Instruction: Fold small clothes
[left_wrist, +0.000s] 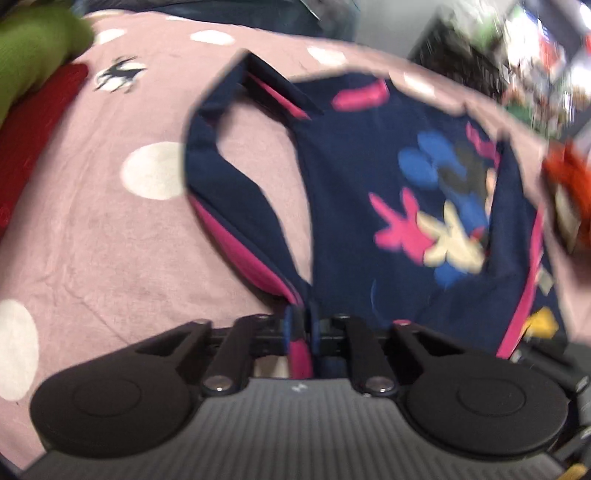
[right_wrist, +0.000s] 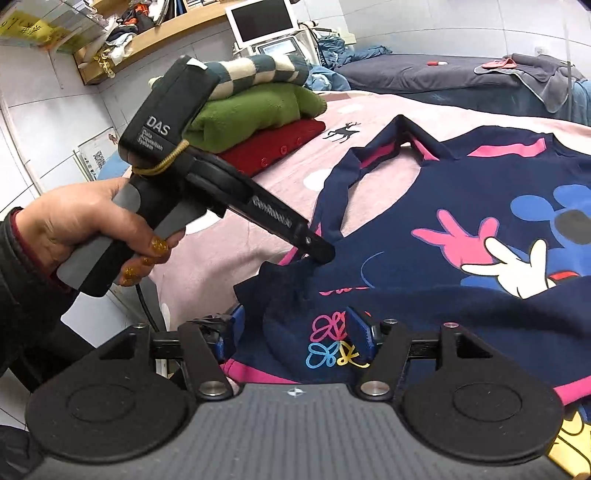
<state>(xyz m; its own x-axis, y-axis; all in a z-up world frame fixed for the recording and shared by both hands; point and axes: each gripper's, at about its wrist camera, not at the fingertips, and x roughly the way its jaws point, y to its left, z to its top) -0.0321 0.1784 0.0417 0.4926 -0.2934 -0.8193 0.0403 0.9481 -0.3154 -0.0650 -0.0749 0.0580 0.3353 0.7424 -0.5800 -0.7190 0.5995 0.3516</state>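
A navy child's top (left_wrist: 351, 177) with pink trim and a cartoon print lies spread on a pink spotted bedsheet (left_wrist: 110, 229). My left gripper (left_wrist: 301, 325) is shut on a pinch of the top's navy and pink fabric at its near edge. In the right wrist view a person's hand (right_wrist: 74, 218) holds that left gripper (right_wrist: 319, 256), whose tip bites a gathered fold of the top (right_wrist: 443, 288). My right gripper (right_wrist: 295, 334) stands open over the near hem. Bunched fabric with coloured butterfly prints lies between its wide-apart blue pads.
A stack of folded clothes sits at the far left of the bed: a red garment (right_wrist: 273, 147), a green one (right_wrist: 251, 114) and a checked one (right_wrist: 251, 74) on top. A grey-covered bed (right_wrist: 443, 74) lies behind. Shelves and a monitor (right_wrist: 258, 22) line the wall.
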